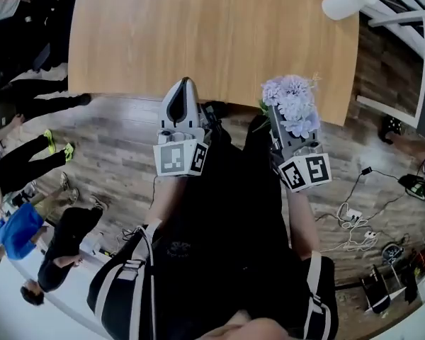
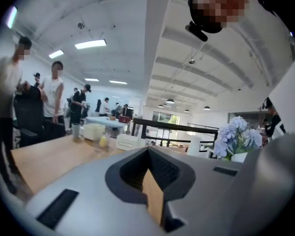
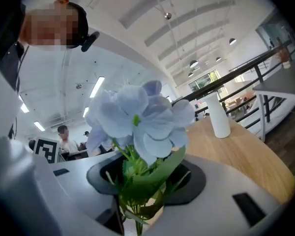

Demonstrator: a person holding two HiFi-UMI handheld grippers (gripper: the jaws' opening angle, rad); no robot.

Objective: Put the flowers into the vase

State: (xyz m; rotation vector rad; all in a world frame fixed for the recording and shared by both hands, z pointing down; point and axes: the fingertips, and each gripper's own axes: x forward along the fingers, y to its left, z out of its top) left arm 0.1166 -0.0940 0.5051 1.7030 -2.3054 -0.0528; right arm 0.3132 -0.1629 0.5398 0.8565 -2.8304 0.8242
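Note:
A bunch of pale blue flowers (image 1: 292, 105) with green stems stands up out of my right gripper (image 1: 287, 122), which is shut on the stems just off the near edge of the wooden table (image 1: 212, 34). In the right gripper view the flowers (image 3: 137, 117) fill the middle above the gripper (image 3: 142, 181). A tall white vase (image 1: 346, 0) stands at the table's far right corner, seen upright as the vase (image 3: 218, 114) beyond the blooms. My left gripper (image 1: 185, 85) hovers at the table's near edge, to the left of the flowers, shut and holding nothing (image 2: 152, 156).
Several people (image 1: 28, 211) stand on the wood floor to the left. Cables and a power strip (image 1: 354, 222) lie on the floor at the right. A white frame (image 1: 404, 20) stands past the table's right end. A cup (image 2: 76, 130) and white boxes (image 2: 93, 131) sit at the table's far side.

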